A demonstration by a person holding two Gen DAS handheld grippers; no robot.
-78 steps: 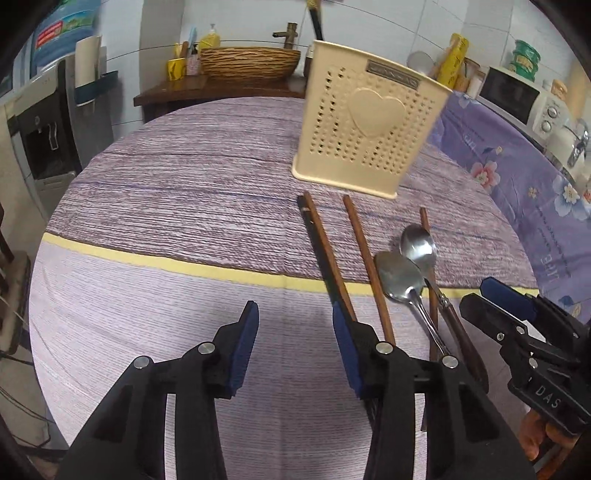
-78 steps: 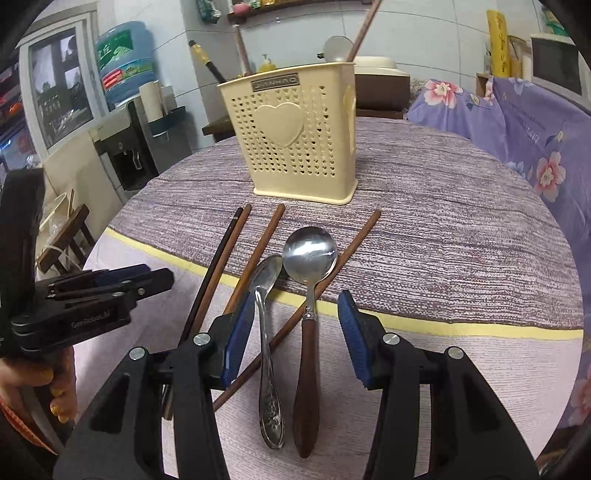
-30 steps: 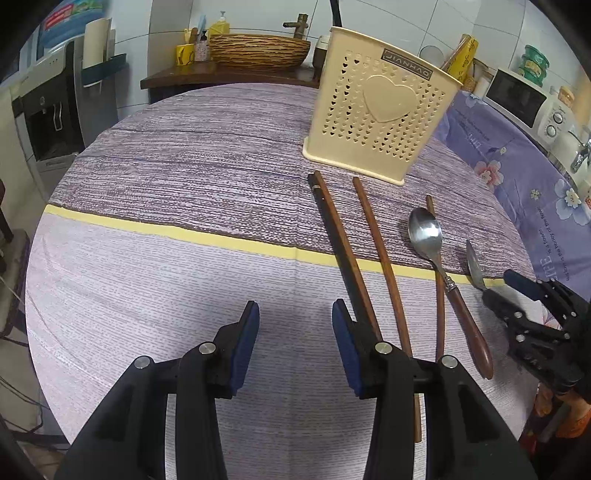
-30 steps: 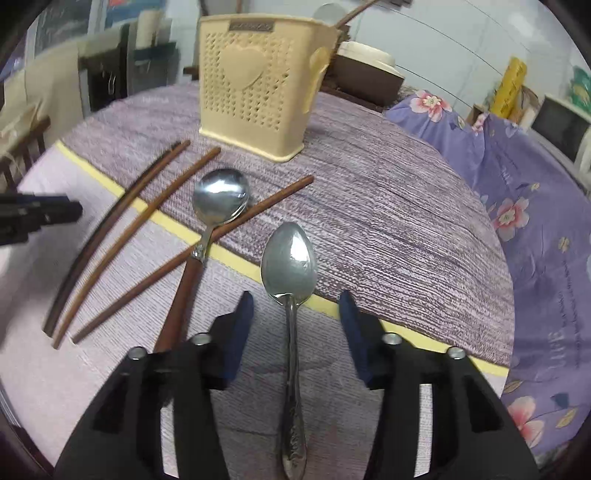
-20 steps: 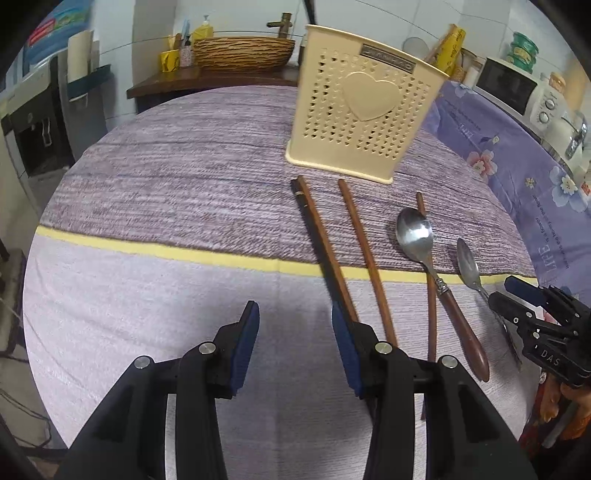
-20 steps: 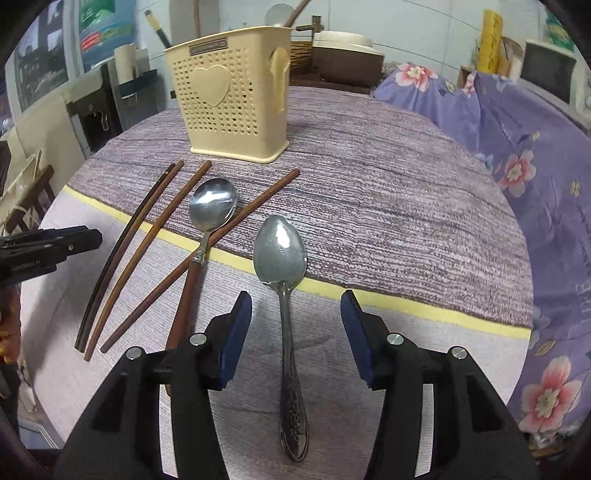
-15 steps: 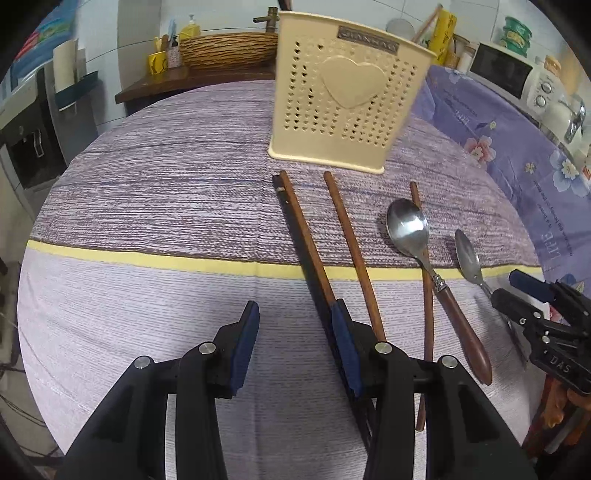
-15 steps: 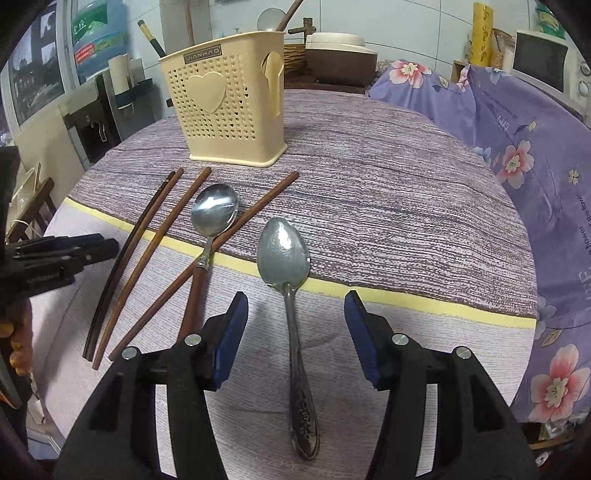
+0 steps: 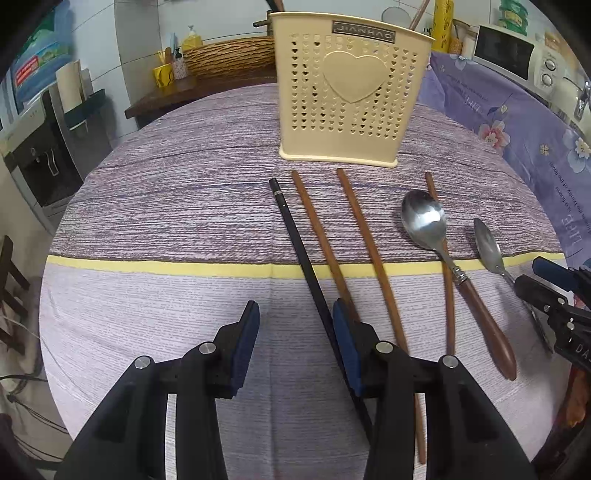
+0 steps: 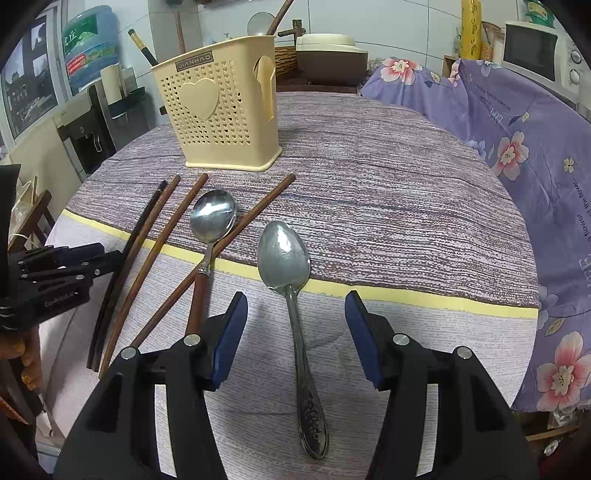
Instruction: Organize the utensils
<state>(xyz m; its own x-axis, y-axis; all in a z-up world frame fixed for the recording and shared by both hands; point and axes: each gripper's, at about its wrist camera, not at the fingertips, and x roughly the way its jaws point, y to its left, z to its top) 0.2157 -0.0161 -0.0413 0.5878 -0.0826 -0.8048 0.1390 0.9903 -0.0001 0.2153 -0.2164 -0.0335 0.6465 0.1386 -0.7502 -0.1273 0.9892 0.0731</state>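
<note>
A cream perforated utensil holder stands at the far side of the round table; it also shows in the right wrist view. In front of it lie a black chopstick, three brown chopsticks, a wooden-handled spoon and an all-metal spoon. My left gripper is open above the near end of the black chopstick. My right gripper is open, its jaws on either side of the metal spoon's handle, above the cloth.
The table has a purple striped cloth with a yellow band. A floral purple cover drapes the right. A wicker basket and microwave stand behind. The holder has utensils in it.
The metal spoon now lies apart to the right of the wooden-handled spoon. The right gripper has opened wider and settled over it. The left gripper has shifted left, beside the black chopstick.
</note>
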